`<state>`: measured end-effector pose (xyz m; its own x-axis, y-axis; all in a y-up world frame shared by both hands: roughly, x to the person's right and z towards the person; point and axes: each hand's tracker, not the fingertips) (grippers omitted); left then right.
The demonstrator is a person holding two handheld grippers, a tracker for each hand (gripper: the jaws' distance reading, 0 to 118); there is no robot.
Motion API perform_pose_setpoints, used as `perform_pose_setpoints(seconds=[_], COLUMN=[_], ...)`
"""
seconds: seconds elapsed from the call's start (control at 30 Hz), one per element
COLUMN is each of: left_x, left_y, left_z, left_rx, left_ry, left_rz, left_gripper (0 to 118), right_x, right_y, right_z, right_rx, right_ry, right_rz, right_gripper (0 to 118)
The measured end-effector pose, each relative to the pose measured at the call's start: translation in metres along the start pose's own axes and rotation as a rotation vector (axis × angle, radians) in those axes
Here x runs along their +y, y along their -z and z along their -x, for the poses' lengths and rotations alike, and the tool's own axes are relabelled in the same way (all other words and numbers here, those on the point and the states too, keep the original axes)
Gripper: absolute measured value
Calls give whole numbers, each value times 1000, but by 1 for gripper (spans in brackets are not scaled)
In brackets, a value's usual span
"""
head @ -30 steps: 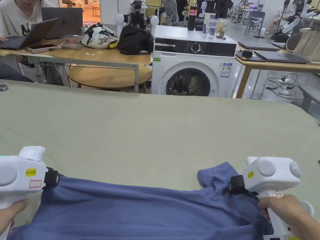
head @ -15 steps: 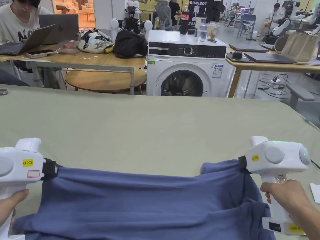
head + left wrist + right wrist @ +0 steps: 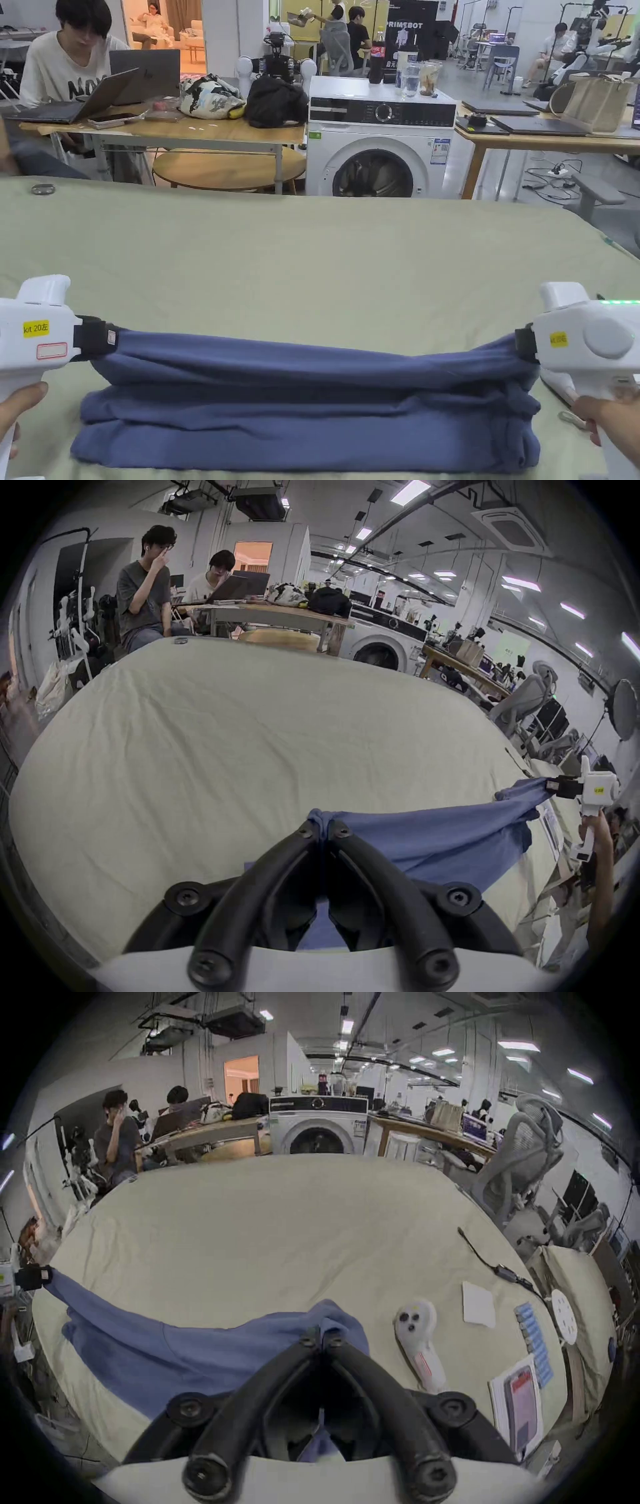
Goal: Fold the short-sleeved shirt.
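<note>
Jaws of left gripper (image 3: 322,830) pinched shut on blue shirt (image 3: 312,400), left end | jaws of right gripper (image 3: 321,1336) likewise clamped on its right end | shirt stretched between them, upper layer raised, lower folds resting on green table cover (image 3: 300,250) | white handheld controller (image 3: 417,1342) lay just right of shirt | washing machine (image 3: 381,140) beyond table.

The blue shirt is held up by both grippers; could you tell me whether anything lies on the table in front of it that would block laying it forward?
Nothing visible does. The left gripper and the right gripper are shut on the blue shirt, and the table cover ahead is bare. The white handheld controller lies off to the right.
</note>
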<state>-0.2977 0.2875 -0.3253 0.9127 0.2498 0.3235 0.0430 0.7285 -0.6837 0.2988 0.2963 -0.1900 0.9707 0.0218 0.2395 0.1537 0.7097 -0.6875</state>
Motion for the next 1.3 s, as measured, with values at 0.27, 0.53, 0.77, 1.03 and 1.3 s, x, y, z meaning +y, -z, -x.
perform_pose_setpoints(seconds=[0.27, 0.53, 0.77, 1.03, 1.3], left_x=[-51, -89, -77, -44, -37], left_y=[-3, 53, 46, 17, -1], left_z=[12, 26, 18, -22, -49], left_rx=[-4, 38, 63, 91, 114], left_ry=[-23, -44, -48, 15, 37], left_rz=[117, 320, 315, -16, -369], left_gripper=[0, 0, 1, 43, 43], right_x=[-58, -98, -92, -48, -31], right_y=[-13, 54, 45, 10, -4], right_z=[0, 0, 4, 39, 79], right_rx=[4, -40, -60, -177, -76], right_ry=[-22, -61, -72, -137, 38], right_rz=[104, 304, 270, 20, -392], right_gripper=[0, 0, 0, 55, 55])
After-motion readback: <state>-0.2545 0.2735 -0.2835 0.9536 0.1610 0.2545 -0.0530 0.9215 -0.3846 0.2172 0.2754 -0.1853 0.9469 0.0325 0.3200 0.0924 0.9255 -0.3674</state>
